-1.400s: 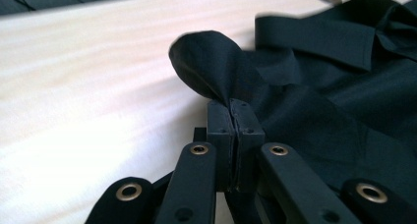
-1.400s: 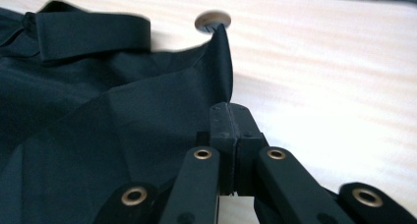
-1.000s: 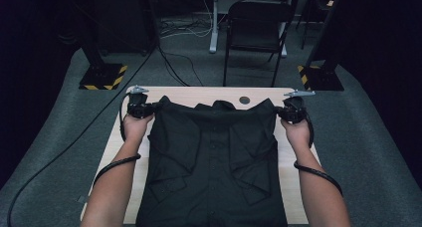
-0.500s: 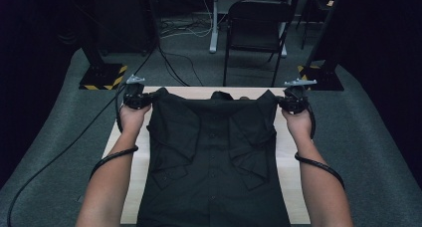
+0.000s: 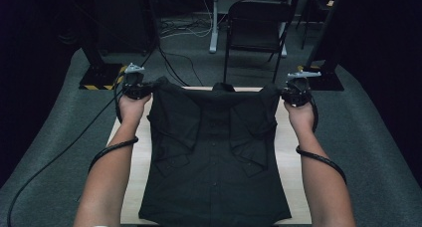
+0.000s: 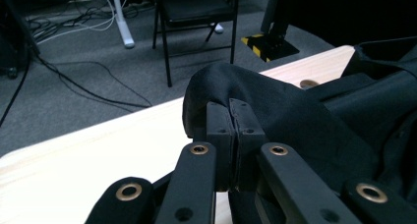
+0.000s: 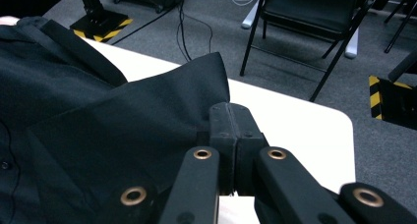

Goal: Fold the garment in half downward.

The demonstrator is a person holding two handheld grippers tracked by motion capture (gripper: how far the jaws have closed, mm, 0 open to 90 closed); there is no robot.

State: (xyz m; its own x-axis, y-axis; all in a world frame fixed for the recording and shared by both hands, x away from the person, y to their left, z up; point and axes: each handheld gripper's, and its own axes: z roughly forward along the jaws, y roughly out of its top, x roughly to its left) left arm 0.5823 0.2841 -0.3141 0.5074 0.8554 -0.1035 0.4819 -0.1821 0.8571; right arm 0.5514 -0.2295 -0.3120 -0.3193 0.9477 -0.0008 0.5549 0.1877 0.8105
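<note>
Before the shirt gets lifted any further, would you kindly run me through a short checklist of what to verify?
1. Left gripper shut on the black shirt at its shoulder: ok.
2. Right gripper shut on the other shoulder: ok.
3. Both held corners at about the same height: ok.
4. Hem on the table: ok.
5. Sleeves folded in on the front: ok.
6. Cloth deep enough in the jaws: cannot tell.

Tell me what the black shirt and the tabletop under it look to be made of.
Shirt: thin woven cloth, probably cotton or a blend, matte black; it folds softly, creases, and has a stitched button placket. Table: pale wood or wood-look laminate, smooth with a satin finish; faint straight grain shows in the left gripper view, which cannot settle solid wood against veneer.
</note>
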